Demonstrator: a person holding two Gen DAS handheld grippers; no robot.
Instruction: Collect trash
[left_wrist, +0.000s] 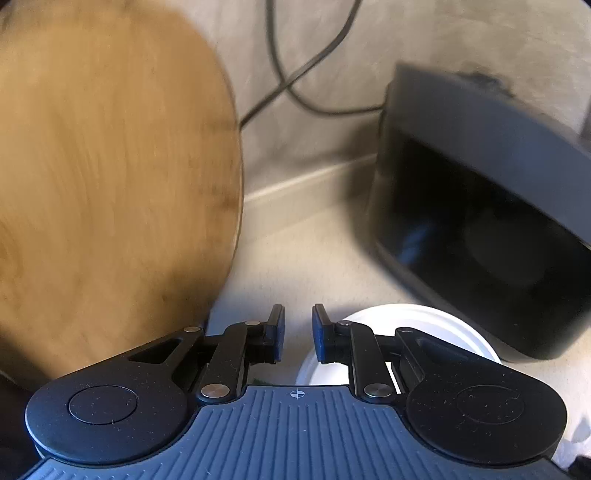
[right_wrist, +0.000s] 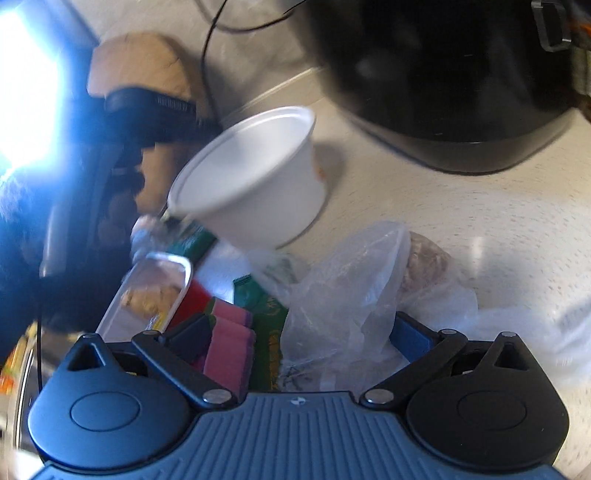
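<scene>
- My left tongs (left_wrist: 298, 332) stood at a narrow gap with nothing between the blue pads; only pale surface (left_wrist: 295, 258) showed through the gap.
- A white round plastic lid or rim (left_wrist: 424, 321) lay just under and to the right of those tongs, partly hidden by the right finger, so I could not tell whether it touched them.
- A round wooden board (left_wrist: 110, 166) filled the left of that view, and a dark open bin (left_wrist: 480, 221) sat ahead to the right.
- My right tongs (right_wrist: 299, 339) stood wide over the trash pile, a crumpled clear plastic bag (right_wrist: 351, 295) lying between the fingers, ungripped as far as I could see.
- A white plastic tub (right_wrist: 255, 177) stood tilted beyond the pile, mouth facing up-left, with pink wrappers (right_wrist: 229, 347) and a green packet (right_wrist: 269, 321) beside the bag.
- I judged the right tongs nearer: the bag lay directly ahead.
</scene>
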